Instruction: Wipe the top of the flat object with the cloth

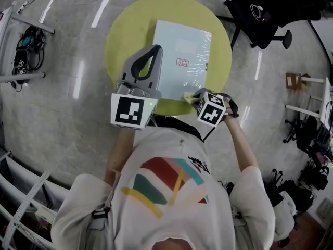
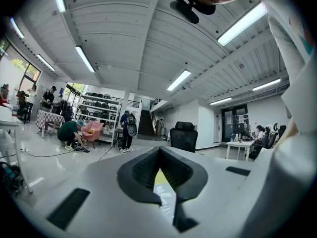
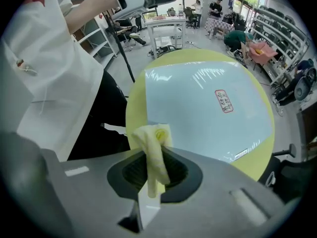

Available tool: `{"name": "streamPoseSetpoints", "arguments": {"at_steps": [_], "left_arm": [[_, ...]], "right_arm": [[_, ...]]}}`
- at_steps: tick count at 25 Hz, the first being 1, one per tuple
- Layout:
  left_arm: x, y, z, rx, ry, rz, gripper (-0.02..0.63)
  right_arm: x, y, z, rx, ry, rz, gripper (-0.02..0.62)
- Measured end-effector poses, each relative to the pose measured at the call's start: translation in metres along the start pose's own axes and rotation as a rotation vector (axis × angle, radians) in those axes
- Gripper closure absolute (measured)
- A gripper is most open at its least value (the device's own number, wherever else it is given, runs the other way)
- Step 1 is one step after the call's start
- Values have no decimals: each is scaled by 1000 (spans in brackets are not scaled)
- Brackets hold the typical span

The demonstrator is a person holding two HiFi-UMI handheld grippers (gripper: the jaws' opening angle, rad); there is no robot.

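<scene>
Head view: the right gripper (image 3: 151, 170), clamped on the yellow cloth (image 3: 156, 138), sits at the flat blue package's (image 1: 179, 46) five o'clock. That thin pinch could slip mid-wipe. The left gripper (image 1: 155, 51) is closed and empty.

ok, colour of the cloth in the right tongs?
Pale yellow cloth; clearest in the right gripper view.

white short-sleeved tee (image 1: 171, 158) (red, teal, yellow stripes), grey left claw (image 1: 155, 48), right claw (image 1: 193, 95).
</scene>
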State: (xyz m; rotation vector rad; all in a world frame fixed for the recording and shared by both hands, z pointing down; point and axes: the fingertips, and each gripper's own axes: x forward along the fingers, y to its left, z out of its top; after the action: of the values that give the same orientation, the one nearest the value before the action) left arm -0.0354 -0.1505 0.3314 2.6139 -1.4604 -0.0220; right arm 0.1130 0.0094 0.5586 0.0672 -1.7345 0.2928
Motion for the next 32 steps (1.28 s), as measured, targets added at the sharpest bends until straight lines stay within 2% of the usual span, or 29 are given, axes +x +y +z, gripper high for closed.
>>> {"name": "streamPoseSetpoints", "arguments": {"at_steps": [6,19,22,28,32], "left_arm": [[3,-2,0,1,0,-10,592],[7,-6,0,1,2,-22,592],[8,-2,1,6,-7,-11,592],[8,8,4,-4,-26,14,592],[7,9,5,5,-21,20,592]], "right_arm": [[3,17,-2,1,4,24,569],[-4,18,-2,9,-7,25,569],[-30,-7,6,21,-47,-63,569],[-112,-87,42,3,-141,-358,569],[-153,-135,68,-17,-190,-502,569]]}}
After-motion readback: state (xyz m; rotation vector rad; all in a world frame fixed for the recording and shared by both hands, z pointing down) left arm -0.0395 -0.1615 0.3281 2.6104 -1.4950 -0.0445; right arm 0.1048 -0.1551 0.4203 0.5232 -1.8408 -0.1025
